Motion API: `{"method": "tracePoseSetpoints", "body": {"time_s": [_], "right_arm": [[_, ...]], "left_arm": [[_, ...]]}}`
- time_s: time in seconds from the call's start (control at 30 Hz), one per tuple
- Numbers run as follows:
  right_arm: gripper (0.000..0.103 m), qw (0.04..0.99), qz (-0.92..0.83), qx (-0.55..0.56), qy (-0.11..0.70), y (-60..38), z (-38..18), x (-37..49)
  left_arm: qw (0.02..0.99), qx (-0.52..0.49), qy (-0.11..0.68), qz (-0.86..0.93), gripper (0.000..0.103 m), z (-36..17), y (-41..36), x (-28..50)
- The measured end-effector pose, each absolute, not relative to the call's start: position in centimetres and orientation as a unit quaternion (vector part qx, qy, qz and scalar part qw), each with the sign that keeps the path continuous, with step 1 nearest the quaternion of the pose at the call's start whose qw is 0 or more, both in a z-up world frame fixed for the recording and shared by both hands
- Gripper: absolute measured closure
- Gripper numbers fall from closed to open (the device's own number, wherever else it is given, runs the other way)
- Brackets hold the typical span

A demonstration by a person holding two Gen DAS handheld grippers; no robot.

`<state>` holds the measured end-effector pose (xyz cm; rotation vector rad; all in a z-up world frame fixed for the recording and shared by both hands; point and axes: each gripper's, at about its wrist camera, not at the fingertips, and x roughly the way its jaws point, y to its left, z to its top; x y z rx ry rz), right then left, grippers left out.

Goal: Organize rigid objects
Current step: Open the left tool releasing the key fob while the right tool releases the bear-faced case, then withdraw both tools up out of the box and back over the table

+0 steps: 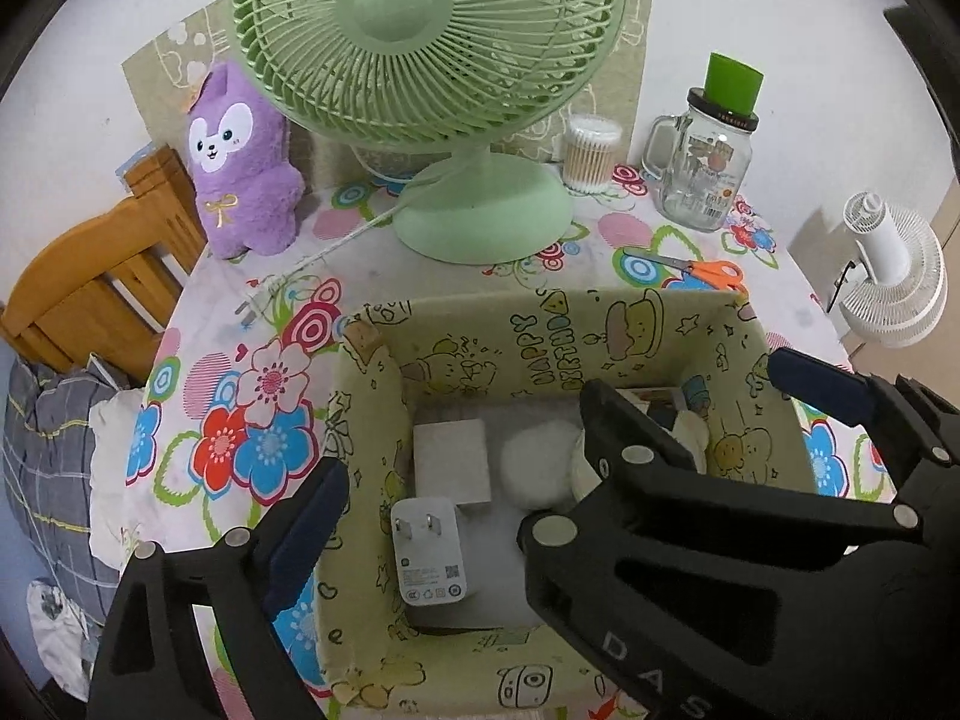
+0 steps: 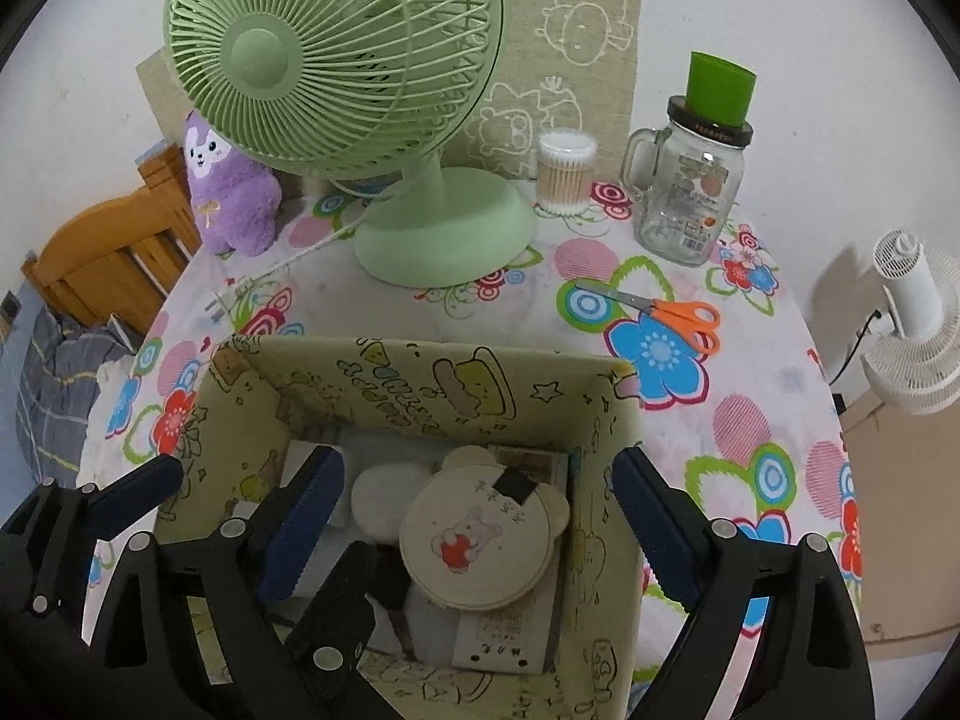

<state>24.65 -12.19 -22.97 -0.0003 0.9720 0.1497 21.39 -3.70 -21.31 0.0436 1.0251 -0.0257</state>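
While the green fan [image 2: 336,90] hogs the tabletop's [image 2: 750,420] far edge, the cartoon-print box [image 2: 600,450] sits at the near edge with both grippers hanging over it. Left gripper [image 1: 558,450] and right gripper [image 2: 474,516] are both spread wide, holding nothing. Inside lie a bear-shaped case [image 2: 474,546] and a white charger [image 1: 429,552].

far centre: pale green plastic desk fan [image 1: 420,60]. far left: purple plush toy [image 1: 240,162]. far right: clear glass handled jar [image 1: 702,168], cotton swab tub [image 1: 591,151]. right: orange-handled scissors [image 2: 666,312]. floral tablecloth [image 1: 240,372].
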Motion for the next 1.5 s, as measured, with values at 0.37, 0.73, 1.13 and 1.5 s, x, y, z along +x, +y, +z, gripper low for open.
{"method": "tracePoseSetpoints", "body": {"time_s": [0.37, 0.73, 1.13, 1.5], "right_arm": [[0.001, 0.89, 0.068, 0.002, 0.45, -12.2, -20.2, 21.6], [0.001, 0.895, 0.061, -0.002, 0.441, -12.3, -18.3, 17.7], [0.001, 0.9, 0.051, 0.0, 0.432, -12.6, -16.4, 14.8], [0.001, 0.903, 0.05, -0.002, 0.427, -12.1, -15.5, 12.0]], "left_arm": [[0.881, 0.027, 0.472, -0.019, 0.008, -18.5, -3.5, 18.6], [0.888, 0.026, 0.458, -0.028, 0.008, -16.8, -3.6, 14.9], [0.895, 0.025, 0.444, -0.037, 0.008, -15.2, -3.7, 12.2], [0.899, 0.021, 0.436, -0.039, 0.008, -14.3, -3.1, 9.6]]}}
